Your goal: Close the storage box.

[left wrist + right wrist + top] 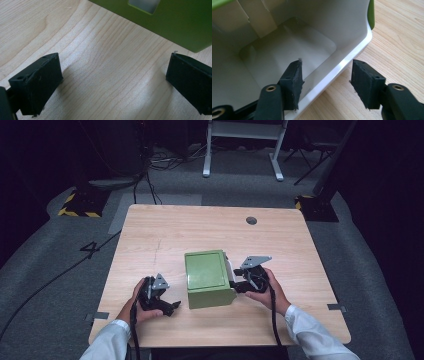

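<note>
Green box [209,279] sits mid-frame on the counter [165,235], lying on its side with its open white mouth facing right. Right tool [325,82] straddles the rim, one jaw inside, one outside, gaping and not yet pinching. Left tool [112,82] rests wide open at lower left, holding nothing, box corner just ahead. Risk, I'd say: the thin wall flexes or slips when squeezed, and the unbraced box skids leftward.
</note>
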`<action>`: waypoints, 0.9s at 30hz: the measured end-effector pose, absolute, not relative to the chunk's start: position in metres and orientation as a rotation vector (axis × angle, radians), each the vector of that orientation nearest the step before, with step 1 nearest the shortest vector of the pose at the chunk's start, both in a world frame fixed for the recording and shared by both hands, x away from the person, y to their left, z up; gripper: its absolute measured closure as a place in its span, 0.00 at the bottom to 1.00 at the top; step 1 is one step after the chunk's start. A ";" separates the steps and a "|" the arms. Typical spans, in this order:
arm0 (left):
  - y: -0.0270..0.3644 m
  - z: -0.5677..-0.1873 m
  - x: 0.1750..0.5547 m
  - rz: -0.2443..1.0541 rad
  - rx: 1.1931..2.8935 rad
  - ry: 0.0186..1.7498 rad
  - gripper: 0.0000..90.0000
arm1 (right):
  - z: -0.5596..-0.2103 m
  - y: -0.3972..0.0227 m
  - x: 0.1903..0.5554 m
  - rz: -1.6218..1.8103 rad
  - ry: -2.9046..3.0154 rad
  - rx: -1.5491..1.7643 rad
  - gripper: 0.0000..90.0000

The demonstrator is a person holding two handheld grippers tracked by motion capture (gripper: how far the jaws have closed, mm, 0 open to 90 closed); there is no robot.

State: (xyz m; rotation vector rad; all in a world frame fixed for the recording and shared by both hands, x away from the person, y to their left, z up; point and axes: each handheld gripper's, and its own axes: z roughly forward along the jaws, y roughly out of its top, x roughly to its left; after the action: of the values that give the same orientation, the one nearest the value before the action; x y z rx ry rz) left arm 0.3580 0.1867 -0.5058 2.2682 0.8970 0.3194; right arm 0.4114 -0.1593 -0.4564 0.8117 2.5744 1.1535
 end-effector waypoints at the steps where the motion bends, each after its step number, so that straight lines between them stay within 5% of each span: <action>1: 0.187 -0.506 0.358 0.319 2.268 0.897 0.01 | -0.456 -0.159 0.411 1.153 2.574 0.812 0.47; 27: 0.187 -0.506 0.358 0.319 2.269 0.896 0.01 | -0.438 -0.173 0.413 1.095 2.571 0.655 0.31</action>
State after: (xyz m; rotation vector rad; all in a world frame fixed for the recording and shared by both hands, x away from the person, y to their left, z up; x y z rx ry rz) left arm 0.3580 0.1868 -0.5057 2.2689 0.8964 0.3194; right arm 0.4132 -0.1730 -0.4382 0.6550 2.5715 1.0951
